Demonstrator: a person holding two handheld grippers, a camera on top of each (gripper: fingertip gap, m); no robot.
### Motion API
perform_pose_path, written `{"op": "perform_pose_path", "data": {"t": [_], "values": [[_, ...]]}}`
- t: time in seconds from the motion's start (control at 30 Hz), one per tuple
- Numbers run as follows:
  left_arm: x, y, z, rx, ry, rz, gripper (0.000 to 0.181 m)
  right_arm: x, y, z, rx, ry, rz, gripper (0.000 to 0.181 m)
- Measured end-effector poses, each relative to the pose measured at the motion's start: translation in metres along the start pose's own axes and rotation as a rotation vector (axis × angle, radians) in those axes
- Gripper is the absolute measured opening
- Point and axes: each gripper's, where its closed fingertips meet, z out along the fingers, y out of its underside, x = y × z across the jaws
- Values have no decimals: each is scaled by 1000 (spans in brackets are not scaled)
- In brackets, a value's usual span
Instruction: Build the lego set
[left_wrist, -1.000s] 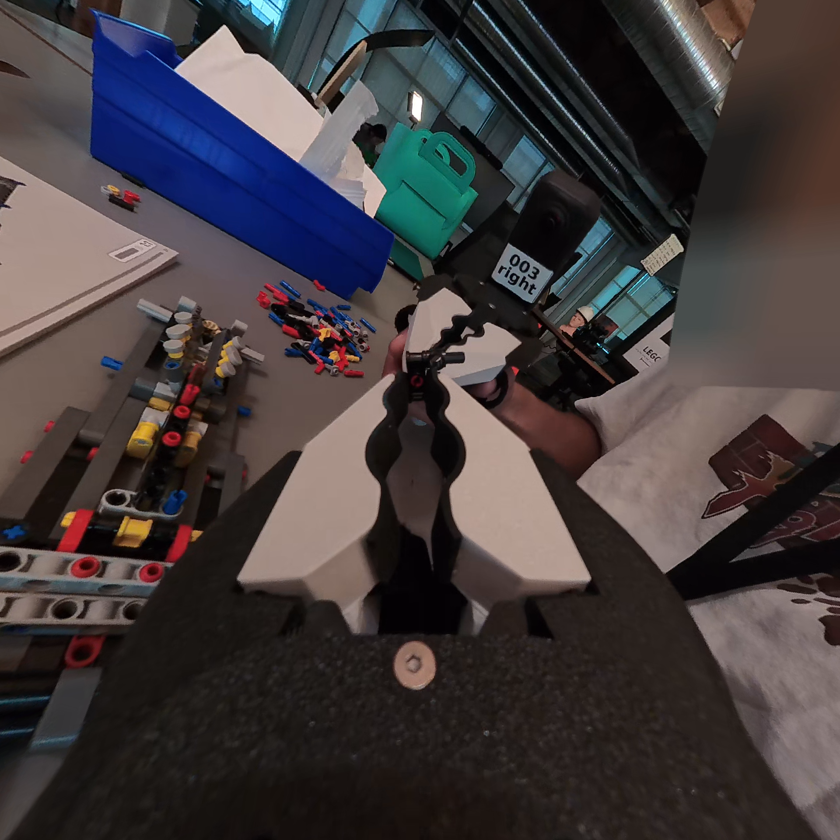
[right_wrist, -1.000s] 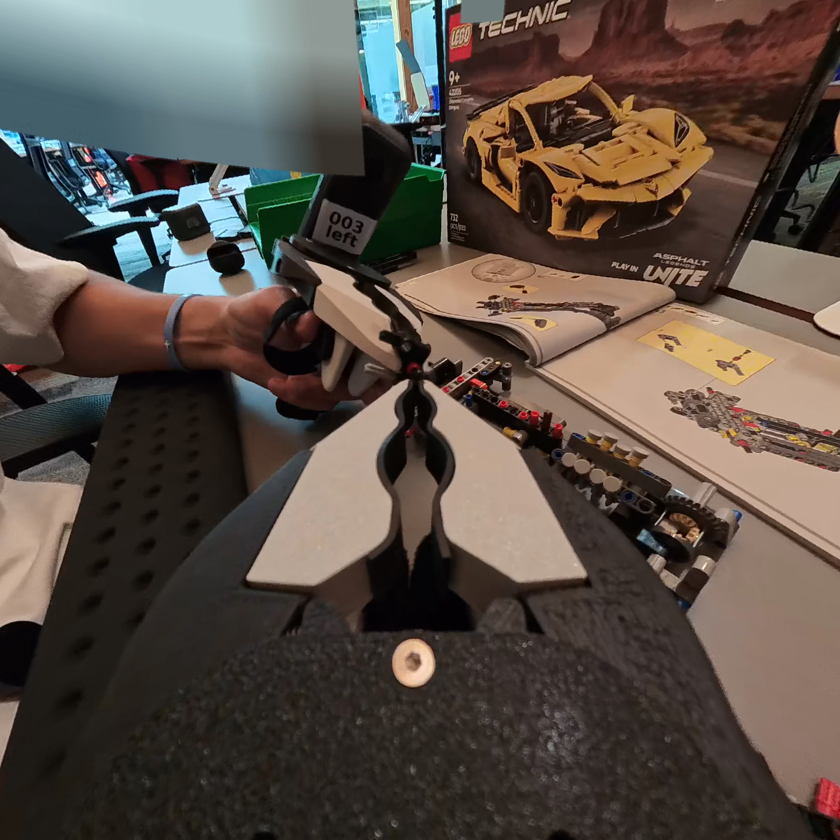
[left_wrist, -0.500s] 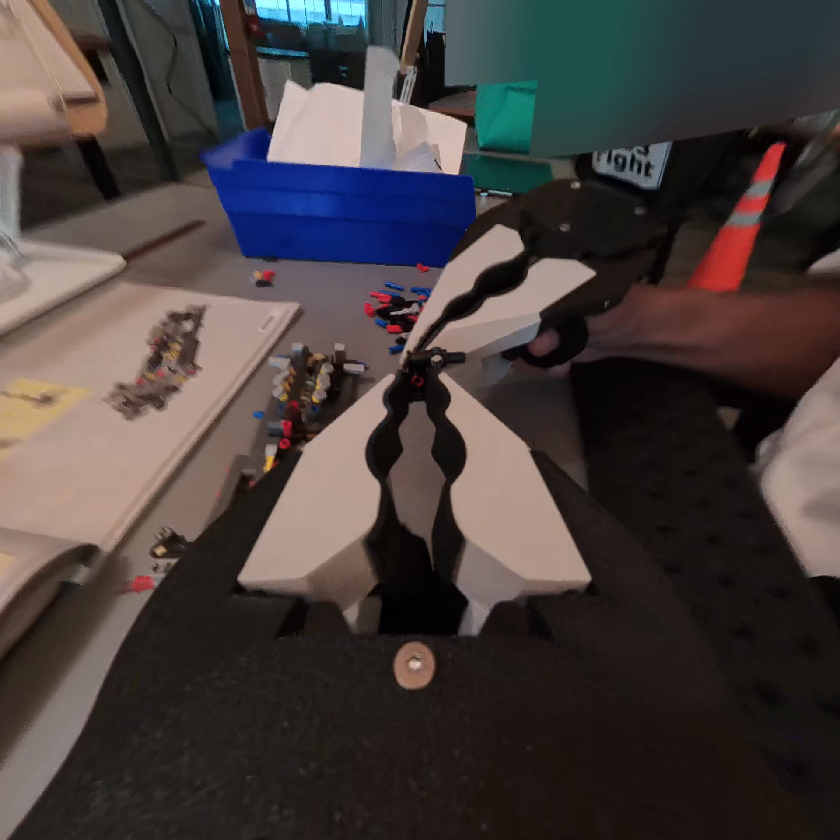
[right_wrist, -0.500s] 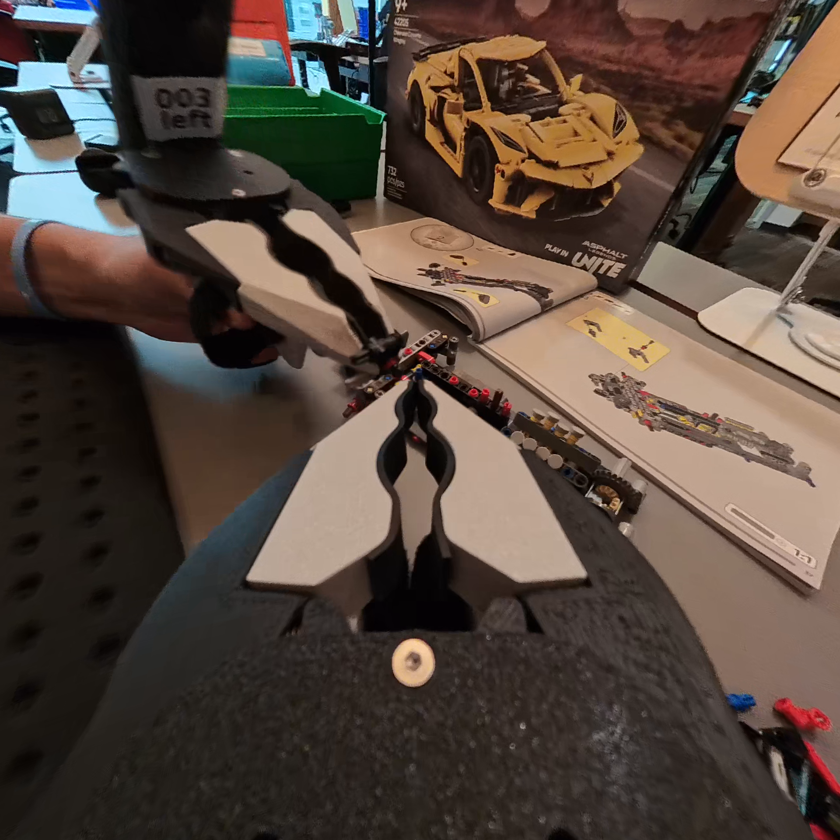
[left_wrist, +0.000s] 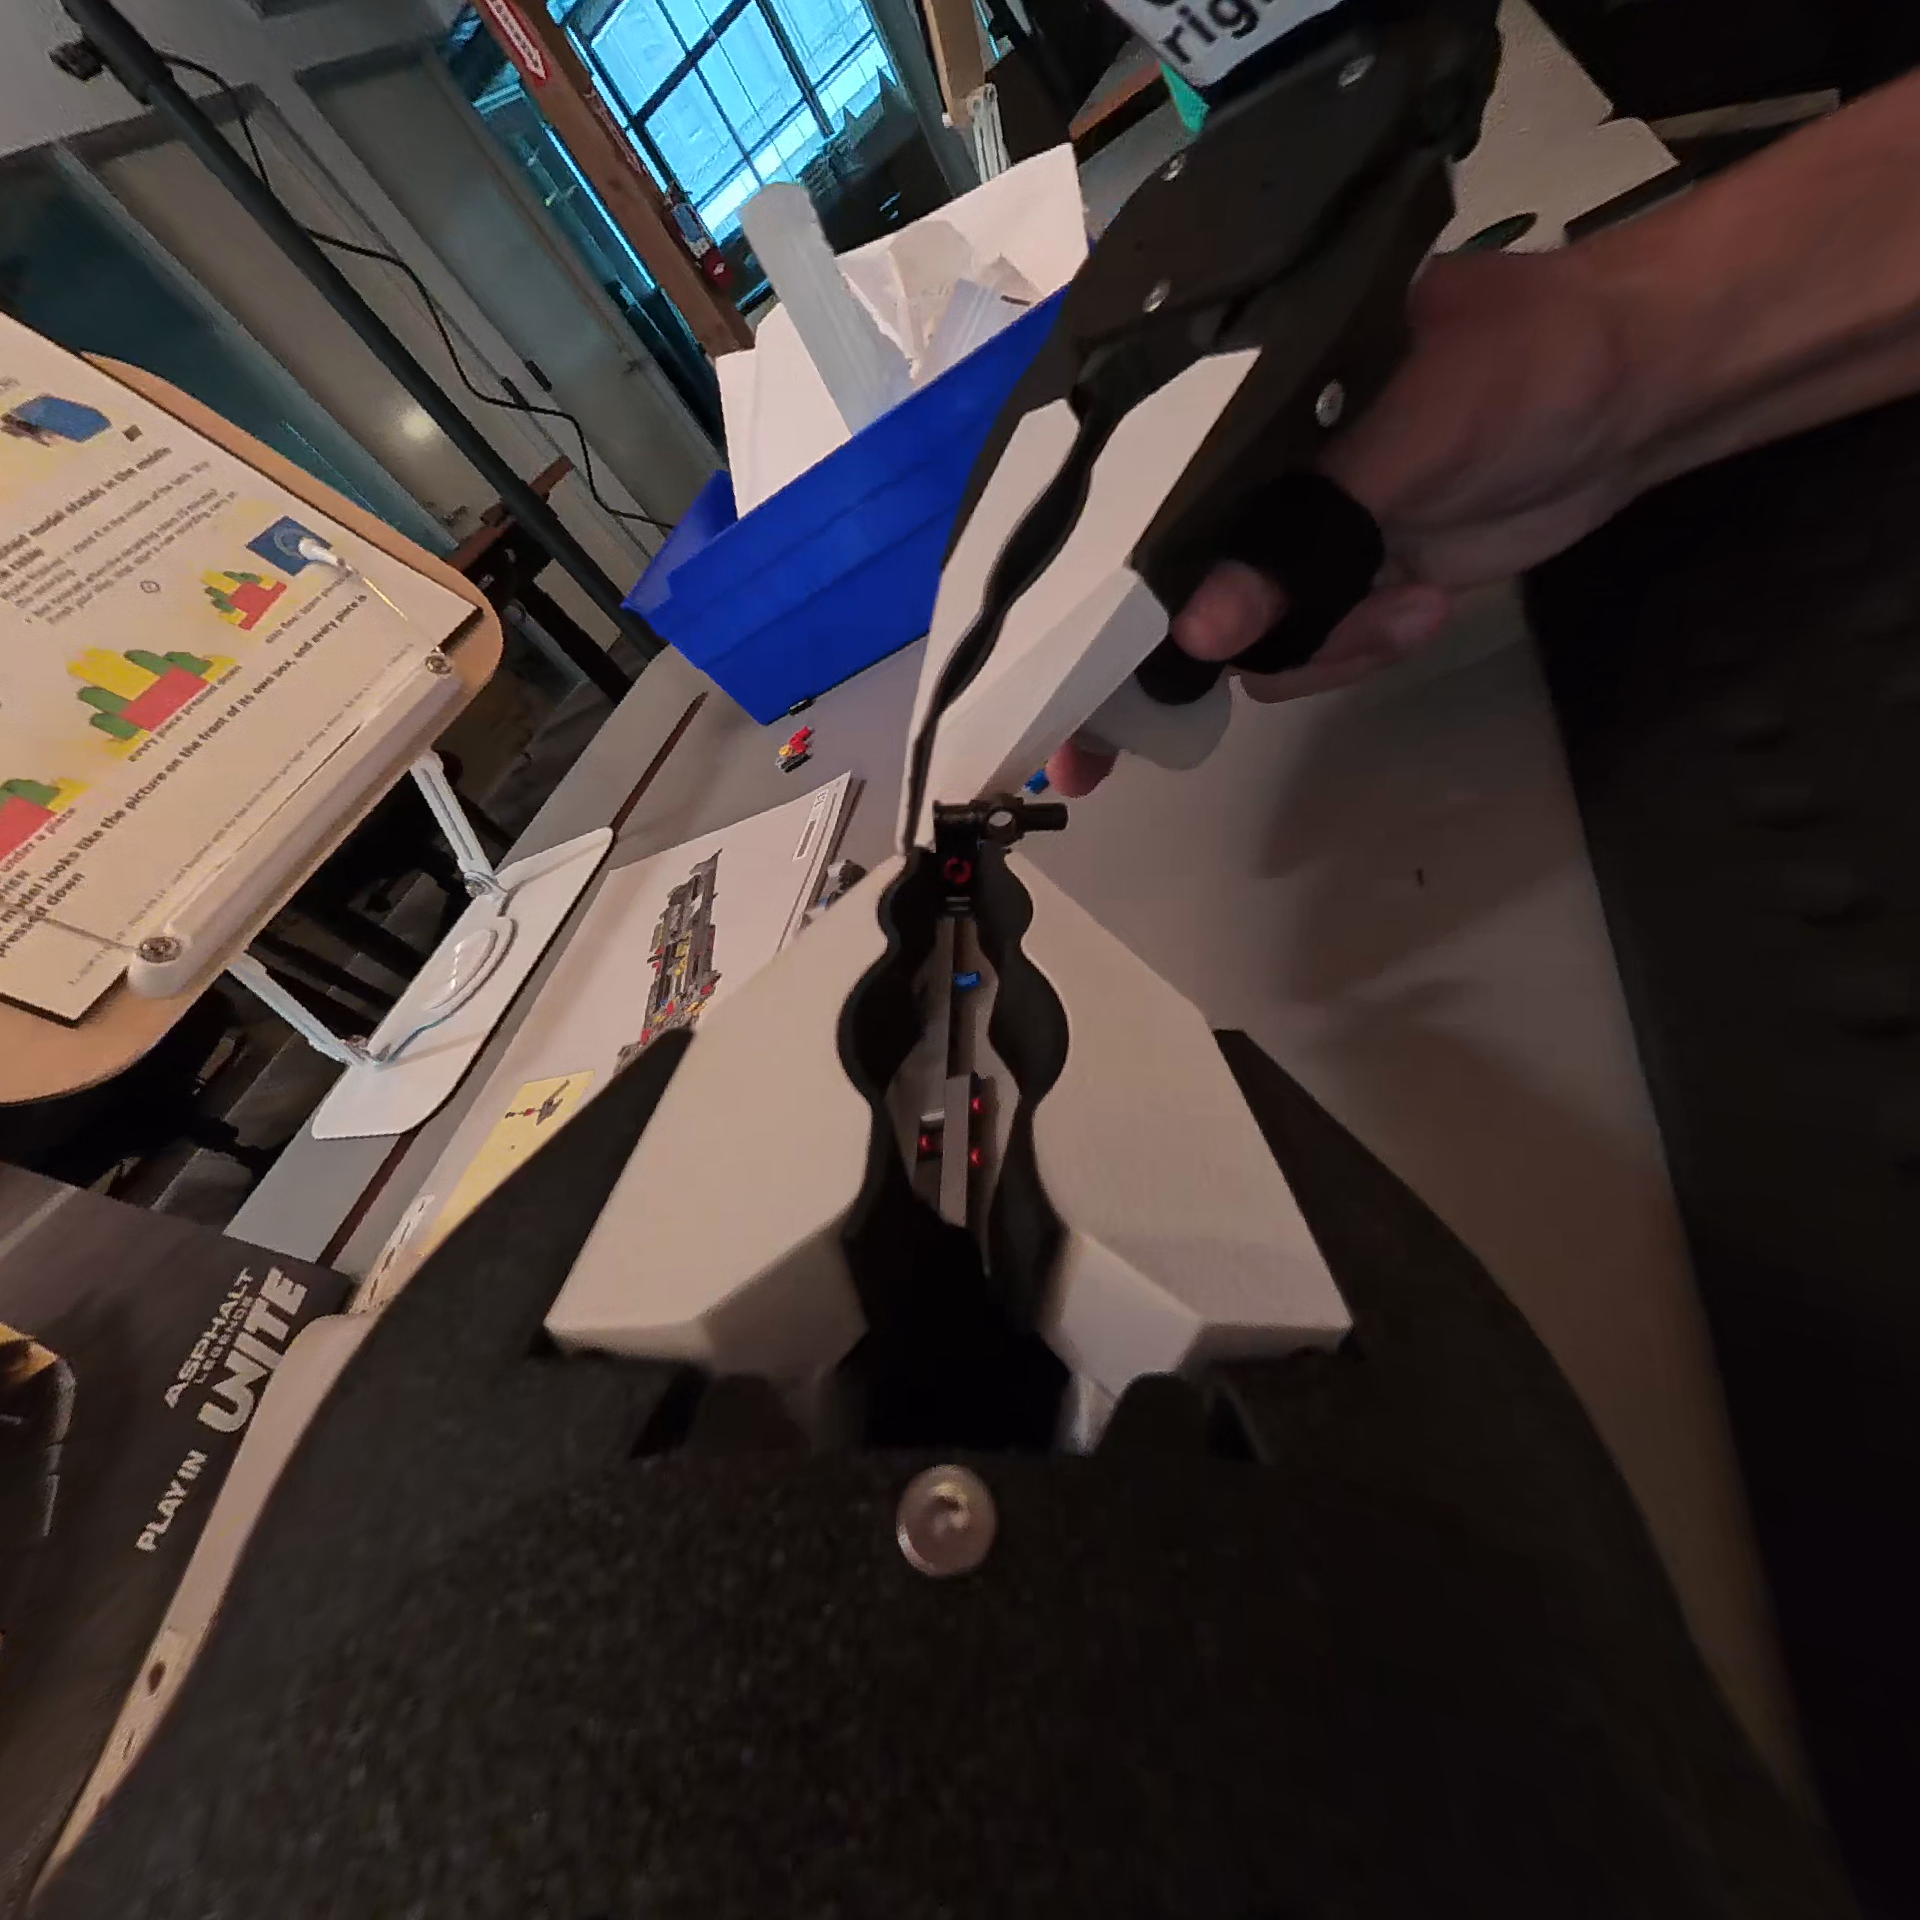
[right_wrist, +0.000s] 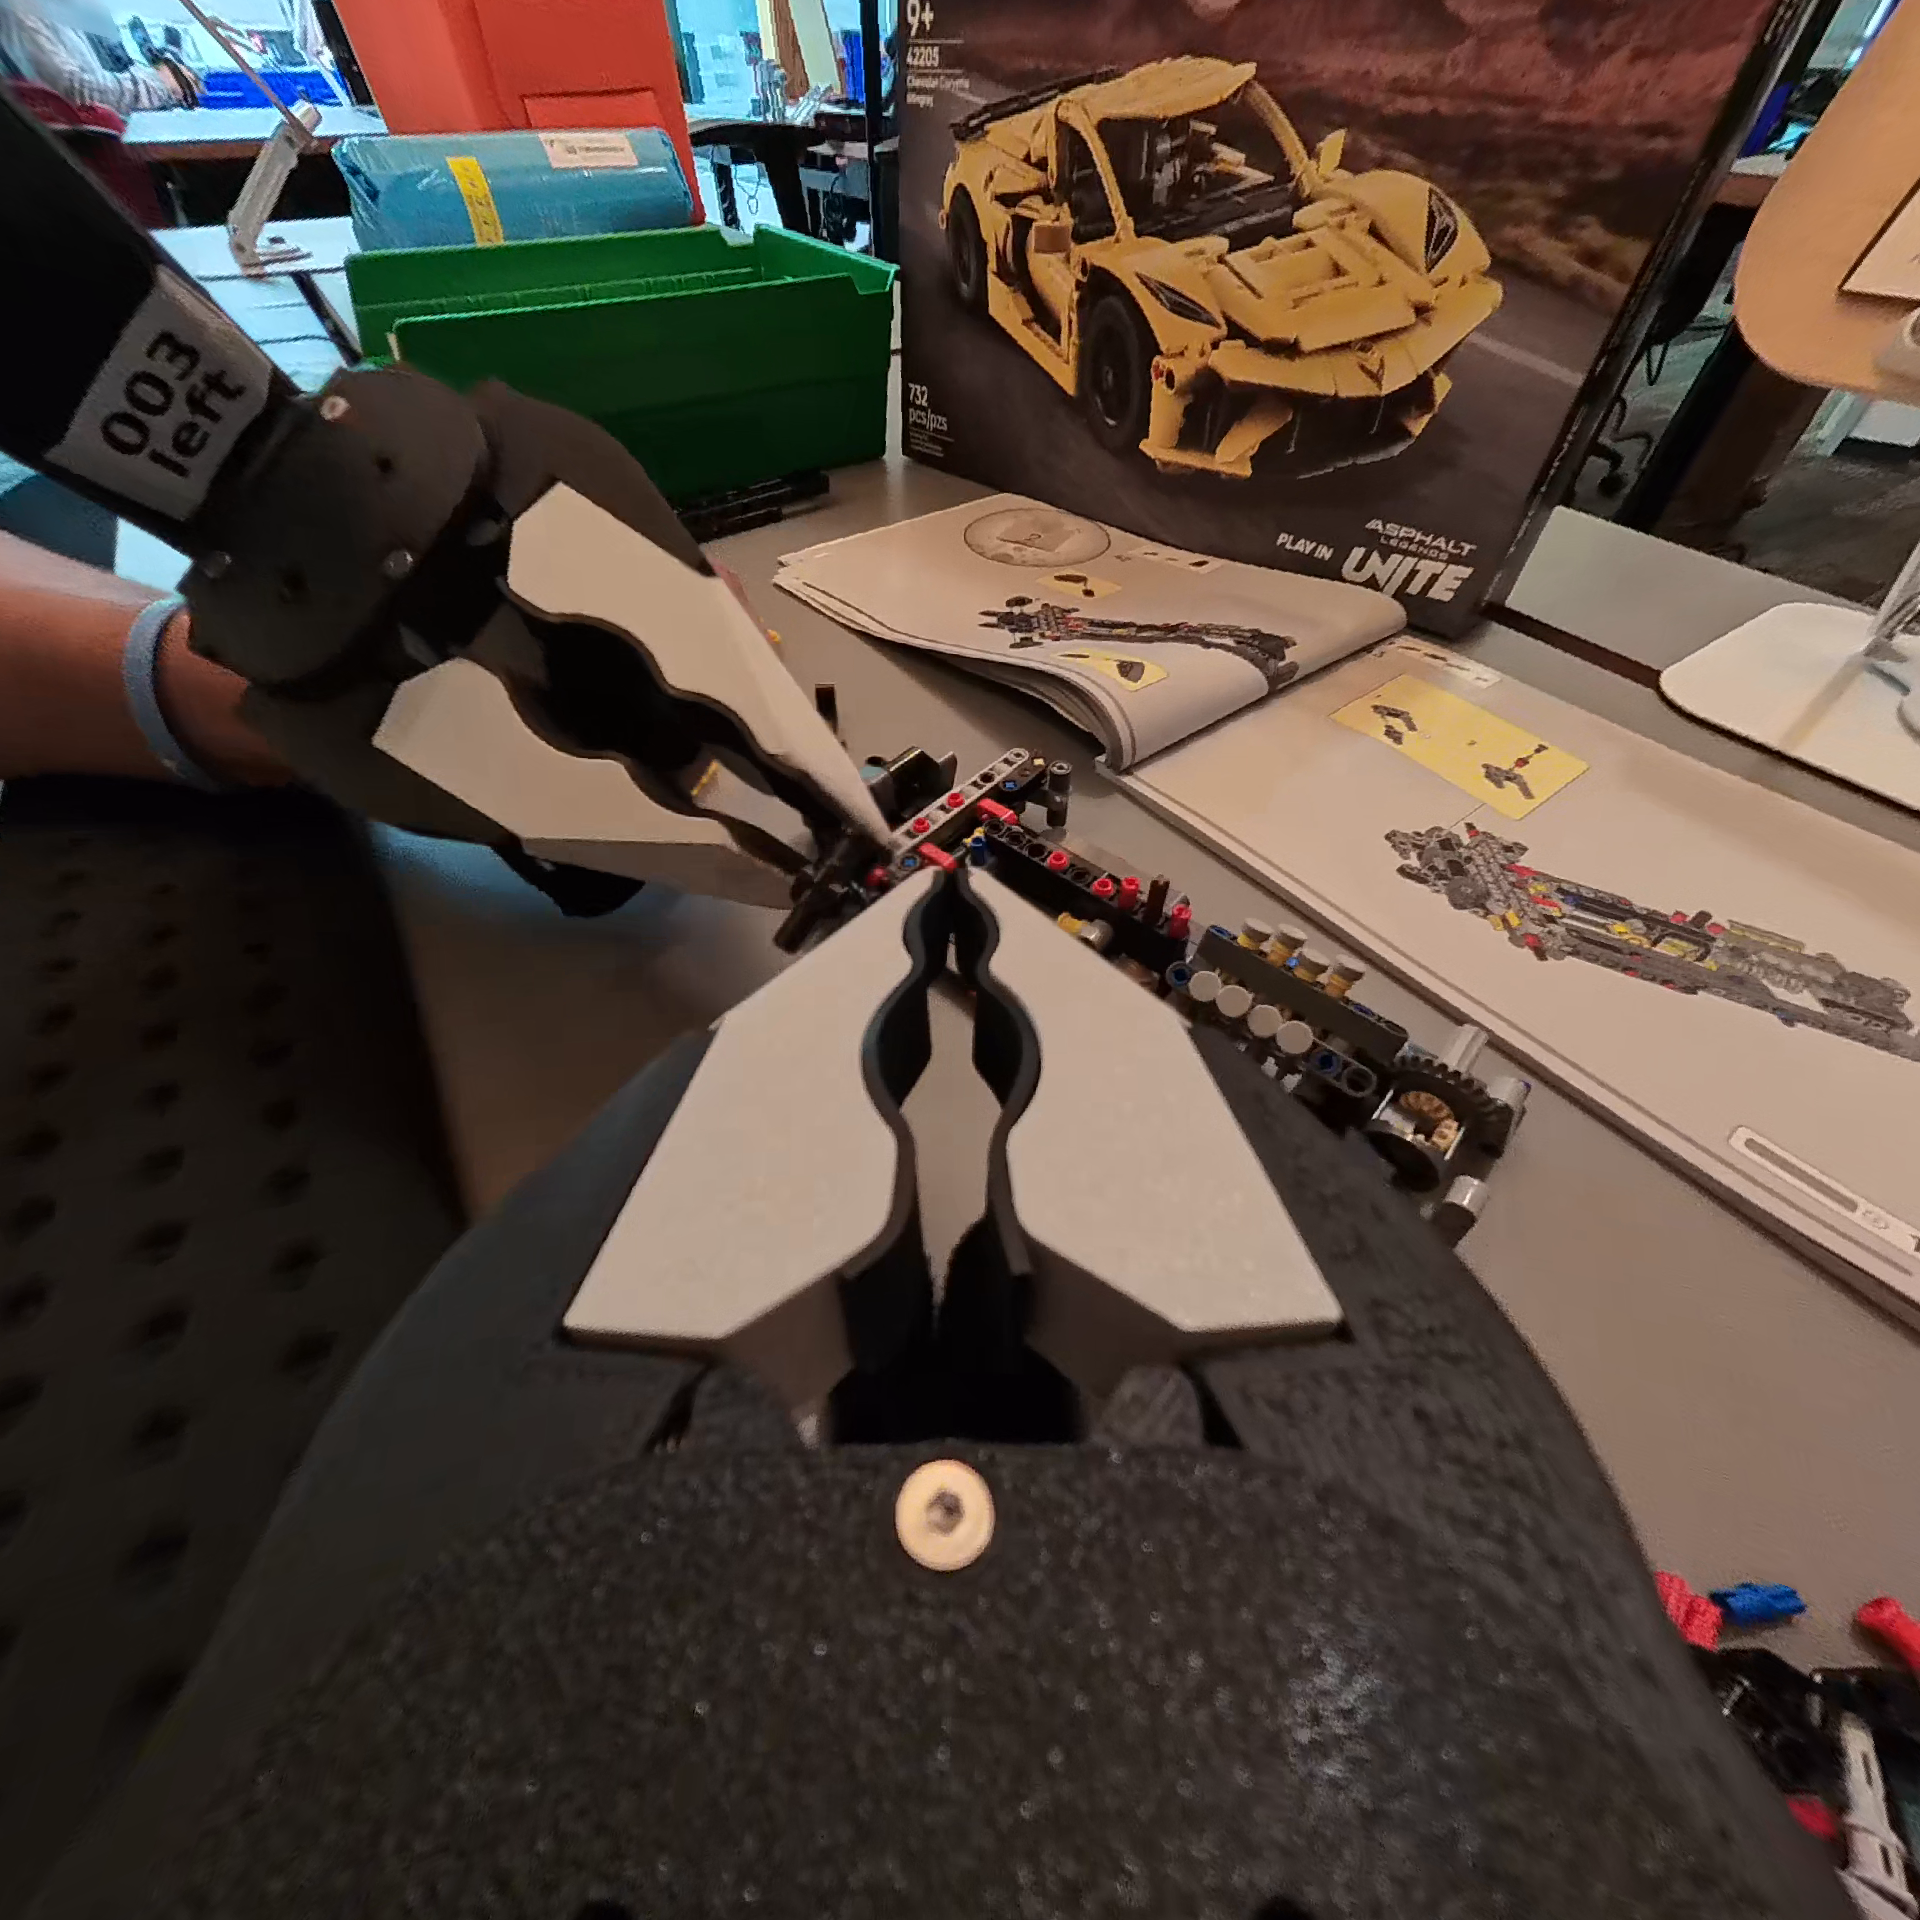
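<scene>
**Both tongs meet on a small black piece over the chassis**

Grey tabletop (right_wrist: 1621, 1382) in a busy workshop carries the build: a long chassis (right_wrist: 1195, 935) lies just beside the open manual (right_wrist: 1091, 644), with the set's box (right_wrist: 1299, 312) standing behind and a green bin (right_wrist: 644, 343) to its left. Loose pins (right_wrist: 1756, 1605) sit near the right edge of the right wrist view. A blue bin (left_wrist: 831, 582) stuffed with paper shows in the left wrist view.

The left gripper (left_wrist: 951, 868) is pinched together on a small black connector (left_wrist: 987, 821) with a red pin in it, held at the very tips. The right gripper (right_wrist: 948, 883) has its tips drawn almost together at the connector's end; whether they are actually clamping it cannot be told. In the right wrist view the connector hovers close over the near end of the chassis, though contact cannot be made out.

The connector looks light, rigid and slick, so it would likely twist or pop out of a tip grip if pushed off-axis. Holding its flat sides and pressing straight along the pin seems safest. The chassis is light too and may slide when pressed, so bracing one of its long beams would help.
</scene>
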Motion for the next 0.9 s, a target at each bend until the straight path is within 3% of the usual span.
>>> {"op": "perform_pose_path", "data": {"t": [0.9], "values": [[-1,6,3,-53,-43,71,5,4,7,1,-31,-16,45,0]]}}
